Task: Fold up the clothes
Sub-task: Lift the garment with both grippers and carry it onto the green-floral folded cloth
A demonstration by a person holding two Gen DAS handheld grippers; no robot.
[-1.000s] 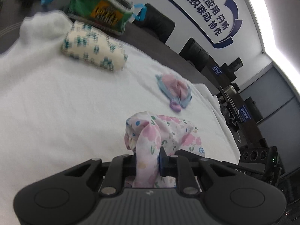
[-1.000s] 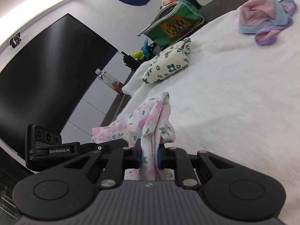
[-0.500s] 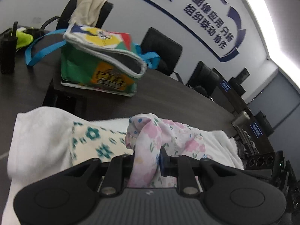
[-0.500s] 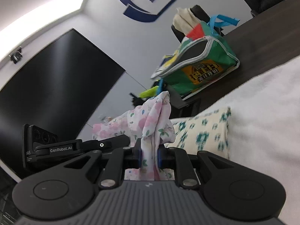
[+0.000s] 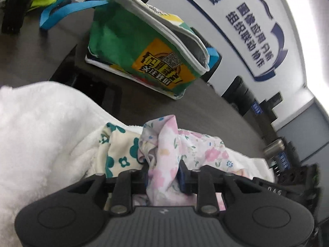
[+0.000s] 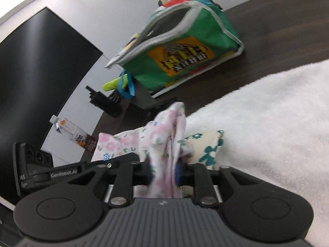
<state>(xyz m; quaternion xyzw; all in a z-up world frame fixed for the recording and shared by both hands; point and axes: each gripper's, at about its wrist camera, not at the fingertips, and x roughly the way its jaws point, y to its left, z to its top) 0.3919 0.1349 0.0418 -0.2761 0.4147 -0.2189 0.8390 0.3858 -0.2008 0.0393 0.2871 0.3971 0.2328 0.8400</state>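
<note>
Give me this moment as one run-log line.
step: placing pink floral garment | left gripper: opening, cloth between jaws | right gripper: opening, cloth between jaws | beside: green-flower folded garment on white towel

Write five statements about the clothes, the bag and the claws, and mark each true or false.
1. The pink floral cotton garment lies between the left claw fingers. True.
2. The green woven tote bag sits on the white fluffy towel. False: it stands on the dark table.
3. The right claw has floral cloth between its fingers. True.
4. The cream cloth with teal flowers is inside the bag. False: it rests on the towel.
5. The bag's handles are red. False: blue.
</note>
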